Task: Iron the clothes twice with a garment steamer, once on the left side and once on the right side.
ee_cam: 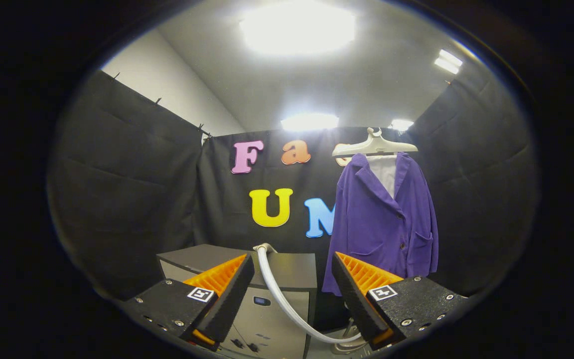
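Gripper [292, 294] fingers are spread wide with nothing between them. Smooth white hose [279, 294] curves off the boxy grey steamer unit [267, 271]; soft purple jacket [384, 219] hangs on a pale hanger [374, 144] beyond.

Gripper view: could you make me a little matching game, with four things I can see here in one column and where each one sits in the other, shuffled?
Things:
1. purple jacket
2. white hanger
3. white hose
4. grey steamer cabinet

Places:
A. runs between the open gripper's fingers
B. stands low, beyond the fingers, beside the jacket
C. at the very top of the garment, against the black cloth wall
D. hangs beyond the finger on the hanger's side

Pairs: 1-D, 2-C, 3-A, 4-B
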Motion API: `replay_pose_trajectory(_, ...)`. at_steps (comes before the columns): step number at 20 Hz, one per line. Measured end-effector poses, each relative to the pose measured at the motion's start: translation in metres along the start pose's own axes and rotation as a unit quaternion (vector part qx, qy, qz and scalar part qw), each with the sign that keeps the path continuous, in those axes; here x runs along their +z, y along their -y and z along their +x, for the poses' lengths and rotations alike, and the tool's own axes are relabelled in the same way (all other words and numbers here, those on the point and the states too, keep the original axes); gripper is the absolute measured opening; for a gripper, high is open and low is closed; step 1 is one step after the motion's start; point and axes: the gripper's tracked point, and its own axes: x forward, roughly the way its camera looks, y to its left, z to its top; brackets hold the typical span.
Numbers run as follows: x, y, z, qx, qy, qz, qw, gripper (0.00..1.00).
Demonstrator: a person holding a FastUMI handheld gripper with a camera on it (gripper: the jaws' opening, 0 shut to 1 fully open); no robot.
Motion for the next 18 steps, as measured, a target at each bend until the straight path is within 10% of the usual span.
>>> replay_pose_trajectory(18, 0.033, -0.036, 0.2, -0.026, -0.076, -0.015, 0.997, 0.96)
